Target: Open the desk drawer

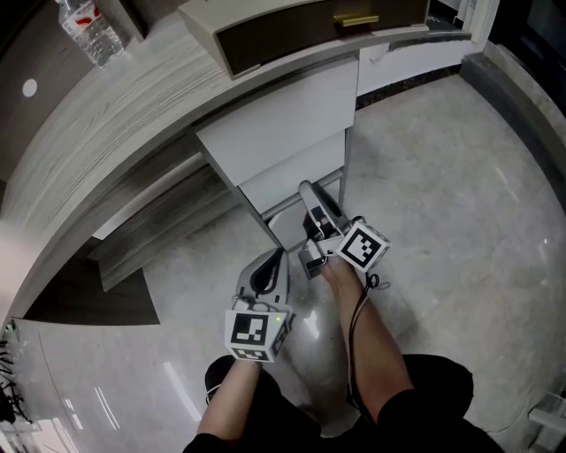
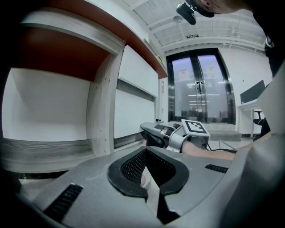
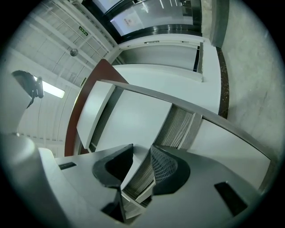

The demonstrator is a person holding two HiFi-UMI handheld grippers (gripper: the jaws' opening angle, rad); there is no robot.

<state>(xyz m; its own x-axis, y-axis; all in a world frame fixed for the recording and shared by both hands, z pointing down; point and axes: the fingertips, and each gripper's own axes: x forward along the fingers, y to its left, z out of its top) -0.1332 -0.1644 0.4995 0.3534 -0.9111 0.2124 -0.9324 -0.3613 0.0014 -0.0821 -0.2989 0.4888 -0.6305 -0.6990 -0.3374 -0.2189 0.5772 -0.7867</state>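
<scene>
I have the desk [image 1: 106, 115] curving across the top of the head view, with its wood-grain top and a plastic water bottle [image 1: 88, 26] standing near the far left edge. The drawer unit hangs under the desk edge, straight ahead of me. It has two white fronts stacked: the upper drawer front [image 1: 283, 124] and, below it, the lower drawer front [image 1: 296, 172].

My right gripper [image 1: 309, 195] points up and forward, with its tips at the bottom edge of the lower drawer front. In the right gripper view the right gripper's [image 3: 142, 146] jaws stand fairly wide. The bottom edge of that front [image 3: 139, 174] runs down between them, white face toward one pad and striped wood-grain side toward the other. The wide-angle view distorts things here, but both pads look to be bearing on it.

My left gripper [image 1: 279, 255] sits lower and nearer to me, just beside the right one, over the pale polished floor [image 1: 460, 177]. It touches nothing. In its own view the left gripper's [image 2: 146, 147] jaws are pressed together with nothing between them, and it looks toward the drawer unit with the right gripper's marker cube [image 2: 195, 127] ahead of it.
</scene>
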